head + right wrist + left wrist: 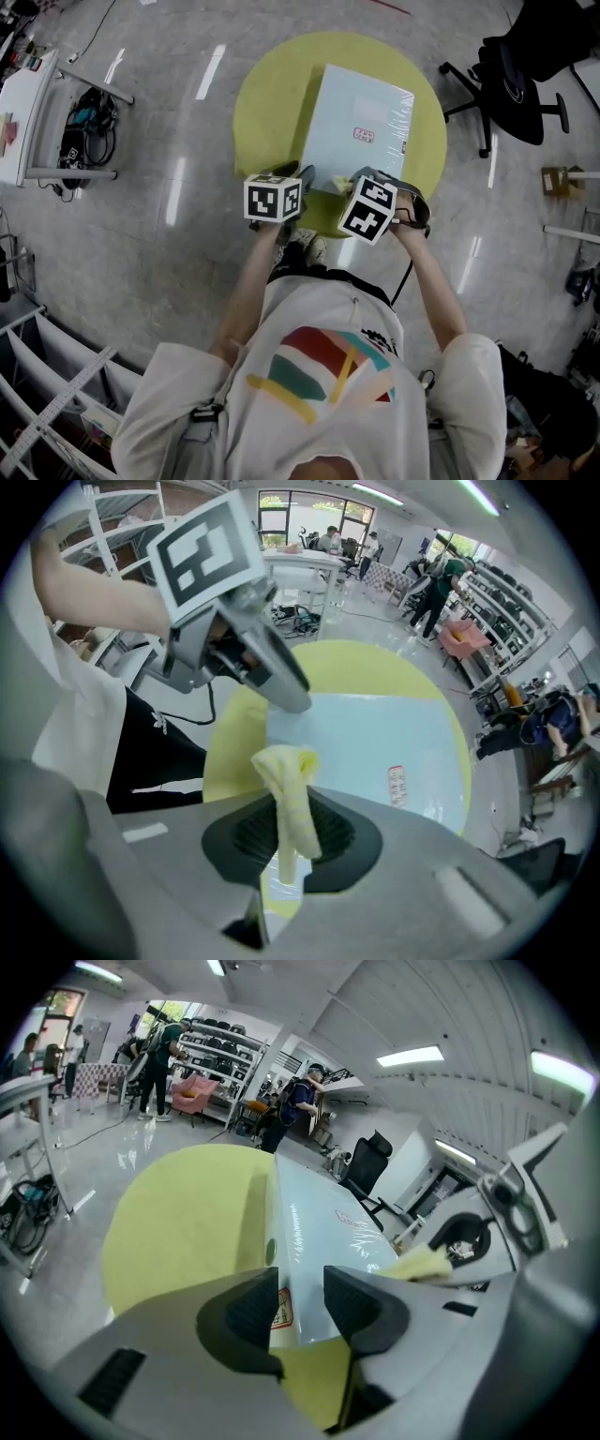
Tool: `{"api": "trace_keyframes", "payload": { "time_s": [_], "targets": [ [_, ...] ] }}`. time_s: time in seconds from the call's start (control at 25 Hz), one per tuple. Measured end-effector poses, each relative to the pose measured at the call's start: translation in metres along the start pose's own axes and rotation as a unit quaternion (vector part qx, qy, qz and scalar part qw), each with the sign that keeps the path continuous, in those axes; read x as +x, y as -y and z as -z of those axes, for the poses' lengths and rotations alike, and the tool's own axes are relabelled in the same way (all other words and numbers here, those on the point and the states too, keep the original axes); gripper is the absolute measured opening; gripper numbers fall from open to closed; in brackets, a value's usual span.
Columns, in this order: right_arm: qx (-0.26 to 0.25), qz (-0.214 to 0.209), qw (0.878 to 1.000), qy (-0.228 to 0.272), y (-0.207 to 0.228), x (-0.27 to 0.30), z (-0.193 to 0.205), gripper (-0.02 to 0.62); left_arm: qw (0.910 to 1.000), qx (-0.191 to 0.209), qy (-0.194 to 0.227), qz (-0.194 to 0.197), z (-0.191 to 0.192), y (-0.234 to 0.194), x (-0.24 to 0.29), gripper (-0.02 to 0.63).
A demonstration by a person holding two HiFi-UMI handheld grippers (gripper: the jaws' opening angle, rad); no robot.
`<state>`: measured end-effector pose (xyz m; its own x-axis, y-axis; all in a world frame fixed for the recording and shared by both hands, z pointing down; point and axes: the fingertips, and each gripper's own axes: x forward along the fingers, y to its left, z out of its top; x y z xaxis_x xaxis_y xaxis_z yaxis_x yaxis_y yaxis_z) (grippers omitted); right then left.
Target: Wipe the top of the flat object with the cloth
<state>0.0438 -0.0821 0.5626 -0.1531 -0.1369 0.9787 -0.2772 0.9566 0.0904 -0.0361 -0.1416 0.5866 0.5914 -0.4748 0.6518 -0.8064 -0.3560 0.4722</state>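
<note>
A pale blue flat folder (361,122) in clear wrap lies on a round yellow table (272,103). My right gripper (291,832) is shut on a small yellow cloth (286,799), which hangs bunched between its jaws just above the folder's near end (375,742). The cloth (336,184) shows between the two marker cubes in the head view. My left gripper (300,1307) stands open at the folder's near left corner (328,1218). The folder's edge with a red label shows in the gap, and I see no pad pressing on it.
A black office chair (525,75) stands right of the table. On the left are a white desk (23,112) and cables, with a white rack (47,375) at lower left. A cardboard box (561,180) sits at far right. People (164,1063) stand by distant shelves.
</note>
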Motion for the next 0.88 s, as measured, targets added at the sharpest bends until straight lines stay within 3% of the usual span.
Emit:
{"api": "trace_keyframes", "payload": {
  "time_s": [0.24, 0.44, 0.64, 0.88],
  "targets": [
    [0.012, 0.096, 0.995, 0.030, 0.098, -0.044, -0.017, 0.028, 0.9986, -0.008, 0.048, -0.022, -0.025, -0.006, -0.021, 0.084],
    [0.012, 0.172, 0.983, 0.055, 0.178, -0.061, -0.040, 0.028, 0.9964, -0.022, 0.053, -0.061, -0.024, -0.030, -0.033, 0.015],
    [-0.014, 0.194, 0.980, 0.037, 0.234, -0.036, -0.060, 0.028, 0.9949, -0.051, 0.038, -0.078, 0.000, -0.049, -0.041, 0.014],
    [-0.014, 0.175, 0.984, 0.032, 0.275, 0.017, -0.075, 0.028, 0.9940, -0.062, 0.018, -0.088, 0.030, -0.058, -0.043, 0.014]
  ]
}}
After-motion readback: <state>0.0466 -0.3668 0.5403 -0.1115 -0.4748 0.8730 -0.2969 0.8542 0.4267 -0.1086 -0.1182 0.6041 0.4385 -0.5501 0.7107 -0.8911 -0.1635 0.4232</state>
